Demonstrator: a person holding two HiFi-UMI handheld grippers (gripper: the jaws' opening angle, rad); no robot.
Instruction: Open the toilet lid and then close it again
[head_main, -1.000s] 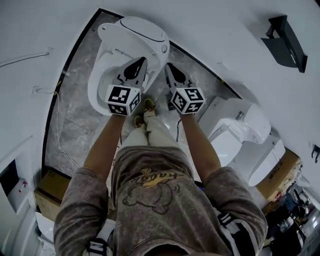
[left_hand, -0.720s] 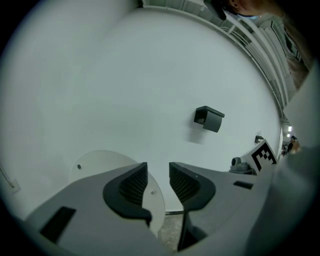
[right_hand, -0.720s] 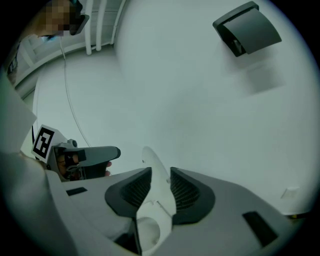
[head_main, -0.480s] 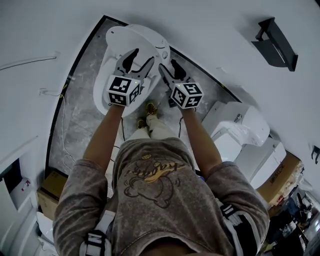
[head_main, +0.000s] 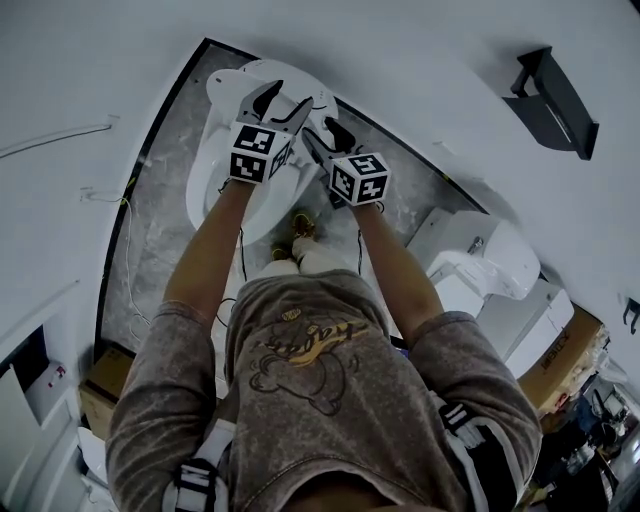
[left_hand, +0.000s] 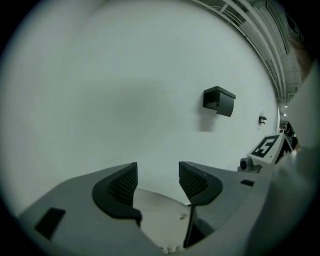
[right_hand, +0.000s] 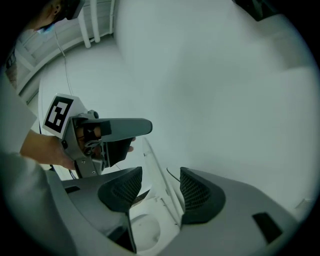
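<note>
The toilet (head_main: 225, 190) sits in the upper left of the head view, on a grey marble floor panel (head_main: 150, 230) against the white wall. Its toilet lid (right_hand: 154, 172) is raised. In the right gripper view it shows edge-on as a thin white blade rising from the bowl at the lower centre and tilting toward the upper left.

The left gripper (head_main: 280, 100) reaches over the top of the toilet near the upper centre of the head view. Its jaws are opening, and the ribbed black fingers (left_hand: 122, 185) stand well apart. A curved white surface lies below the gap, and neither pad presses on anything.

The right gripper (head_main: 322, 132) is just right of the left one. Its fingers (right_hand: 197, 192) are also spread wide. The lid's edge runs through the gap between them, closer to the right-hand pad, but it is not clamped.

A black wall bracket (head_main: 555, 100) hangs at the upper right. A second toilet (head_main: 480, 260) stands at the right edge, and a cardboard box (head_main: 95, 375) sits at the lower left
</note>
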